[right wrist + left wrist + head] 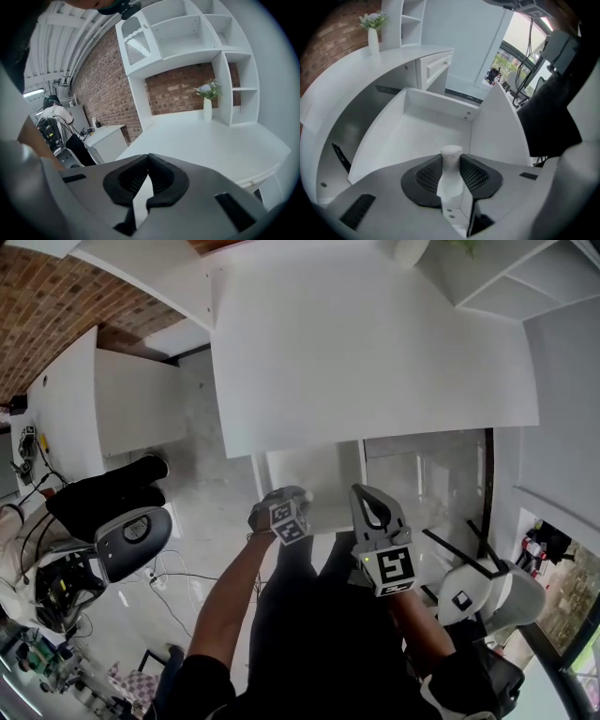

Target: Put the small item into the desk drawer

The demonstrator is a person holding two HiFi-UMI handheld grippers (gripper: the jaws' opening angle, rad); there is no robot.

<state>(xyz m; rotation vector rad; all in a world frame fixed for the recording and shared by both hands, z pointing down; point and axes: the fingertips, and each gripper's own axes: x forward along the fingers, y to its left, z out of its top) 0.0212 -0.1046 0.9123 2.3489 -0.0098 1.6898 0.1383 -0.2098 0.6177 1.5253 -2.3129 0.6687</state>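
The small item [451, 152], a white round-topped piece like a little bottle, stands upright between the black ribbed fingers [474, 177] of my left gripper [451, 164]. They are clamped on it from both sides, and its top shows just past their tips.

Straight beyond the small item lies the pulled-out drawer [440, 101] of the white table [356, 70]. The drawer is a white box, and inside it I see only its floor and walls. The item is held at the drawer's near end. I cannot tell whether it touches the floor.

To the far right of the open drawer, a second drawer [436, 65] sits closed under the table's edge.

My right gripper [148, 159] points across the table top. Its fingers [164, 180] are together at the tips with nothing between them. In the head view it hangs just right of the left gripper [281, 505], both at the table's near edge.

At the far side of the table a slim white vase [207, 108] holds pale flowers [206, 89]. It stands beside white shelves [187, 28] against a brick wall [108, 79].
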